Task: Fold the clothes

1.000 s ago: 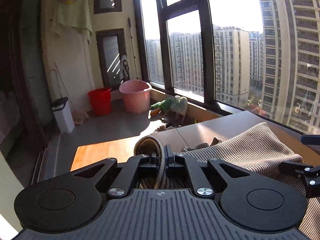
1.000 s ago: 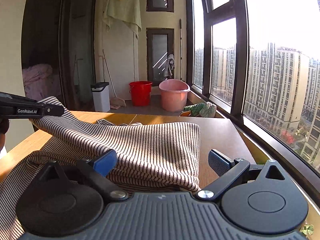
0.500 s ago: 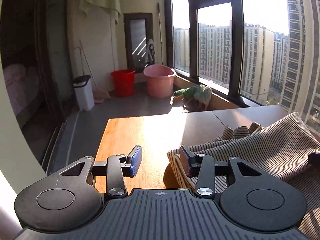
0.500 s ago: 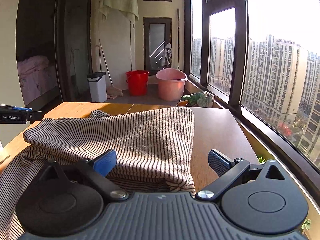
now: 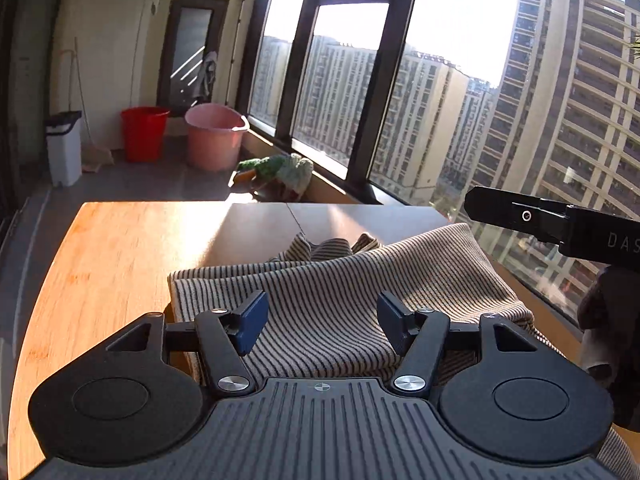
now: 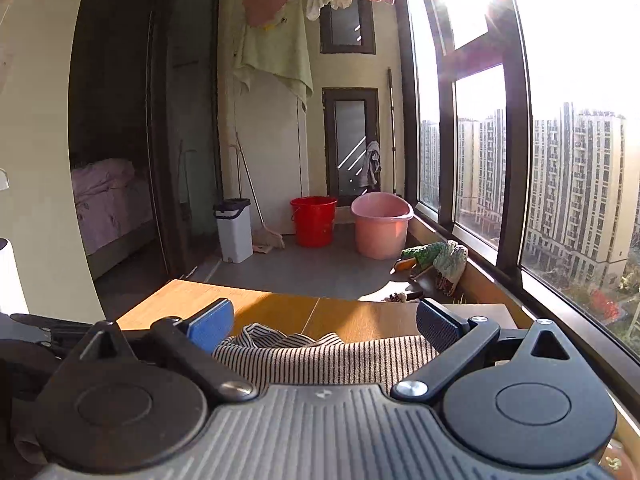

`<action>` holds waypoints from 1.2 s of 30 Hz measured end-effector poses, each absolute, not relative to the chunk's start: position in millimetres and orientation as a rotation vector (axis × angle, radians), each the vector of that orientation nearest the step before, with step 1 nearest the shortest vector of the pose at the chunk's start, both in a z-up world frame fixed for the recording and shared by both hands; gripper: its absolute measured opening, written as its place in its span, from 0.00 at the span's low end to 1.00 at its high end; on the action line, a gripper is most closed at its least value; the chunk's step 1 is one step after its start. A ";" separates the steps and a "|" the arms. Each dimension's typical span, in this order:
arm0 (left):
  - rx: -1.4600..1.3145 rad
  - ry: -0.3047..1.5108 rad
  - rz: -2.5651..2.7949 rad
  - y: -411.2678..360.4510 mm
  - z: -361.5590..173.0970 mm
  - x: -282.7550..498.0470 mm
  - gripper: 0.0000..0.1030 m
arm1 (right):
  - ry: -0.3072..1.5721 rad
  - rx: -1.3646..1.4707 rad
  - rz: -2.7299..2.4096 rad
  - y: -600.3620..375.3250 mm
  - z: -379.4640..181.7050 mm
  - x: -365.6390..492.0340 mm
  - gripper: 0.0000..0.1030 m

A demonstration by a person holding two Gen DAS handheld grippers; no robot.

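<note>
A person is folding 1 striped garment (image 5: 352, 292) on a wooden table (image 5: 100, 264) beside a sunlit high-rise window, holding 1 gripper in each hand. The left gripper (image 5: 322, 320) is hovering low over the folded cloth with its fingers (image 5: 252, 320) opening; striped fabric is lying below and between them, but the pads are not pressing on it. The right gripper (image 6: 324, 332) is standing with its fingers spread wide and gripping nothing, the cloth showing beyond and beneath them.

The garment is lying folded over on itself, its long axis running from the table's left side toward the window, with a bunched edge (image 5: 320, 246) poking out at the far side. It is lying directly ahead of and under the left fingers, so the left hand appears to be the nearer; the right gripper's exact height above the cloth is hard to judge from its own camera.

On the floor beyond are standing 1 red bucket (image 6: 314, 222), 1 pink tub (image 6: 380, 224) and 1 white bin (image 6: 234, 228).
</note>
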State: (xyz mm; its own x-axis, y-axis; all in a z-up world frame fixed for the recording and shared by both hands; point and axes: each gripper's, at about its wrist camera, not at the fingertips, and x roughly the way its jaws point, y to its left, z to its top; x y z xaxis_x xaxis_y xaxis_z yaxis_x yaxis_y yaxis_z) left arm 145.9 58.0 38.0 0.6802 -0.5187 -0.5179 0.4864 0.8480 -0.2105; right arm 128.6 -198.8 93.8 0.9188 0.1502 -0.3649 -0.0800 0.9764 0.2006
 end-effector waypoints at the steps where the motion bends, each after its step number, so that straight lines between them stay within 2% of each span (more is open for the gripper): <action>1: -0.058 0.622 -0.555 60.9 31.3 148.8 0.67 | 0.456 0.239 0.133 -203.1 87.0 138.7 0.95; 5: -0.066 0.636 -0.566 72.6 22.4 153.7 0.67 | 0.690 0.275 0.102 -215.2 43.6 163.8 0.90; 11: 0.008 0.614 -0.547 67.6 25.9 153.4 0.69 | 0.679 0.155 0.096 -210.2 44.8 146.7 0.89; 12: 0.021 0.604 -0.532 65.5 27.7 152.4 0.74 | 0.670 0.107 0.061 -209.4 47.7 145.0 0.89; 16: -0.015 0.596 -0.513 68.2 36.9 150.6 0.82 | 0.609 -0.053 -0.051 -209.2 58.1 134.7 0.89; 21: -0.124 0.628 -0.572 73.1 42.4 147.8 0.84 | 0.569 0.063 0.050 -211.4 75.0 119.0 0.89; 27: -0.008 0.633 -0.574 63.5 23.8 140.9 0.84 | 0.707 -0.058 0.052 -193.7 39.0 130.5 0.91; 31: 0.012 0.621 -0.575 62.5 27.7 136.7 0.84 | 0.691 -0.031 0.055 -202.6 40.4 126.5 0.94; 34: -0.079 0.616 -0.582 72.7 39.5 143.9 0.87 | 0.630 -0.023 0.067 -207.1 58.6 117.7 0.93; 36: -0.120 0.595 -0.553 77.0 49.0 151.4 0.88 | 0.585 -0.004 0.080 -212.1 73.4 113.7 0.89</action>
